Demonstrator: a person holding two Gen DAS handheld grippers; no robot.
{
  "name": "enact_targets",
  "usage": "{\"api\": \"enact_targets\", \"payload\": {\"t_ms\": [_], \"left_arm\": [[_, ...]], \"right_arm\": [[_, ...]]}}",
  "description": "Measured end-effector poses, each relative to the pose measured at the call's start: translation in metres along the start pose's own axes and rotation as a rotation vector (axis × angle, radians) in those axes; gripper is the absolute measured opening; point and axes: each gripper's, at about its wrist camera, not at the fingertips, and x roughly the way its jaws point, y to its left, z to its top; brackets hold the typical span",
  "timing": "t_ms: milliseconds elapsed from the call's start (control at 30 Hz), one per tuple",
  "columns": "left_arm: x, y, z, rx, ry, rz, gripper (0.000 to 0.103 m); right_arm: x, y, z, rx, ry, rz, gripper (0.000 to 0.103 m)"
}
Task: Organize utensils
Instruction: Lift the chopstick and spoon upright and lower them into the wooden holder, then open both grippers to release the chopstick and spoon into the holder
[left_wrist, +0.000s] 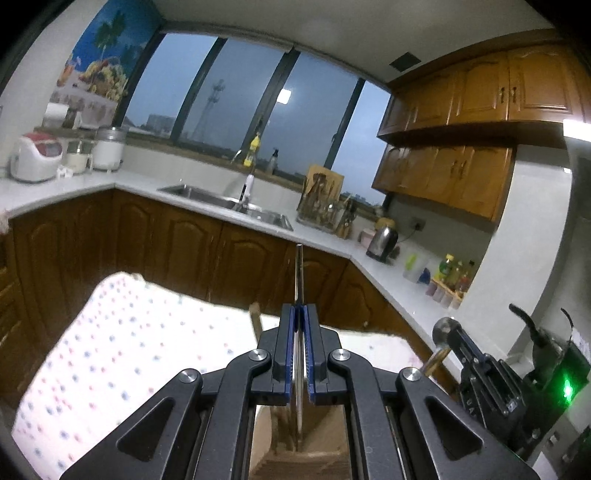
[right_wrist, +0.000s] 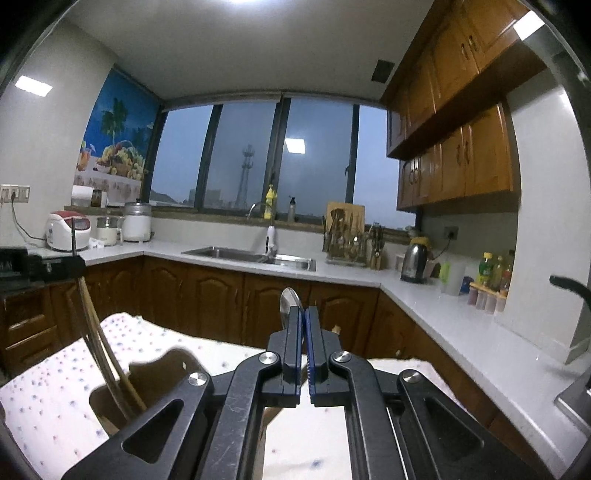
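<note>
Steel knife (left_wrist: 299, 273) is pinched upright in the left gripper (left_wrist: 299, 314); the right gripper (right_wrist: 303, 314) pinches a spoon (right_wrist: 289, 301). Below, the wooden holder (right_wrist: 110, 398) on the dotted surface (right_wrist: 44, 398) contains chopsticks (right_wrist: 99, 347). Both utensils remain to be inserted.

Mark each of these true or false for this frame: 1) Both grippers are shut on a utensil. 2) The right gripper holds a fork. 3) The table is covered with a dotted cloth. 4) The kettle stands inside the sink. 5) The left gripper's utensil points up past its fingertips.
1) True. The left gripper is clamped on a thin metal utensil, and the right gripper on a spoon.
2) False. A rounded spoon bowl shows above its fingertips, not tines.
3) True. A white cloth with coloured dots covers the table.
4) False. The kettle stands on the counter, right of the sink.
5) True. The slim handle rises above the closed fingers.
</note>
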Motion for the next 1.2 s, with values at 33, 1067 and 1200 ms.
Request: {"api": "enact_targets", "payload": {"t_ms": [33,1067,1200], "left_arm": [[0.004,0.001,-0.005,0.006,0.010,-0.001,0.003],[0.009,0.020,0.000,0.023,0.119,0.016,0.005],[0.010,0.019,0.003,0.013,0.140,0.014,0.005]], "right_arm": [[0.000,0.001,-0.004,0.005,0.012,0.001,0.002],[0.007,0.002,-0.026,0.053,0.196,0.110,0.002],[0.008,0.000,-0.026,0.067,0.206,0.121,0.004]]}}
